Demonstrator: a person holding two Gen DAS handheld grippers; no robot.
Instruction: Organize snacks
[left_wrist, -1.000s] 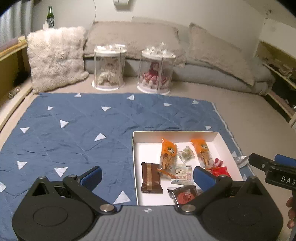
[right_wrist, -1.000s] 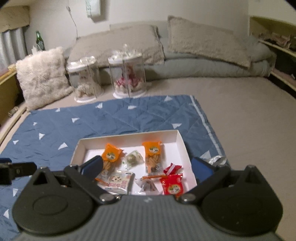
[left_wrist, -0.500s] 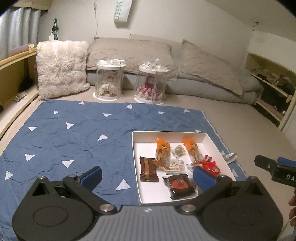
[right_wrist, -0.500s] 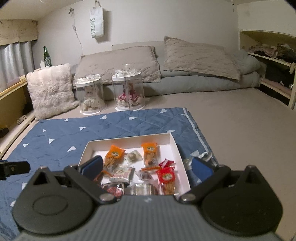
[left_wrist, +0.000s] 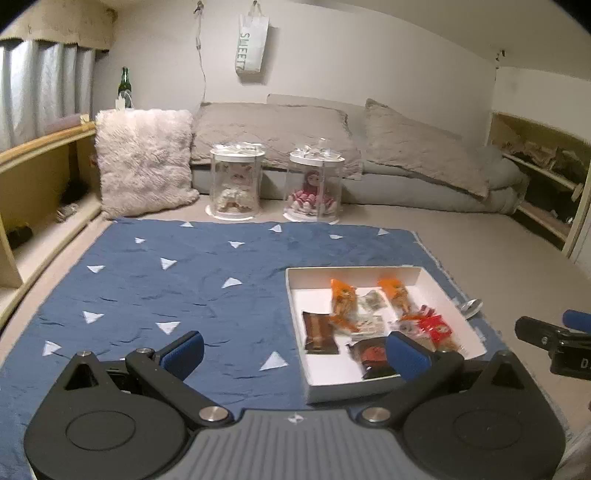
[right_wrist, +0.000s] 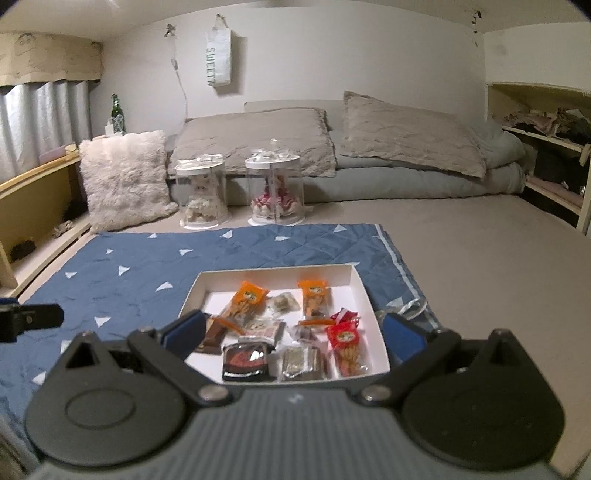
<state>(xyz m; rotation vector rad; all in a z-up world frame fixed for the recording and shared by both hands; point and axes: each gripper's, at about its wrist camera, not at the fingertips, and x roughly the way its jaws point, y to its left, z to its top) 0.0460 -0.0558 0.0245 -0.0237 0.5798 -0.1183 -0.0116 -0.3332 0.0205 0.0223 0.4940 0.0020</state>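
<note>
White cardboard tray (right_wrist: 356, 286) is sitting on the blue quilted mat (left_wrist: 184, 280), and pretty much every snack is lying inside it: two orange packs (right_wrist: 246, 301) toward the far wall of the tray, a red pack (right_wrist: 347, 345) by its right wall, a brown bar (left_wrist: 319, 332) near its left wall, and a dark wrapped one (right_wrist: 245, 360) plus a silvery one (right_wrist: 301, 363) by its near wall. One shiny wrapper (right_wrist: 404, 306) is lying just outside the tray's right wall, on the mat's edge.

Both grippers are hovering above and short of the tray's near wall, left gripper (left_wrist: 293, 349) more over the mat, right gripper (right_wrist: 293, 330) roughly centred on the tray. Fingers on both are spread wide and gripping nothing.

My guess is the job is nearly wrapped up, or it's that stray wrapper next. If so, I'd be coming down with the right one, straddling the wrapper across its narrow side, closing gently since it's crinkly and flat, then dropping it into a bare patch of the tray rather than on top of the pile.
</note>
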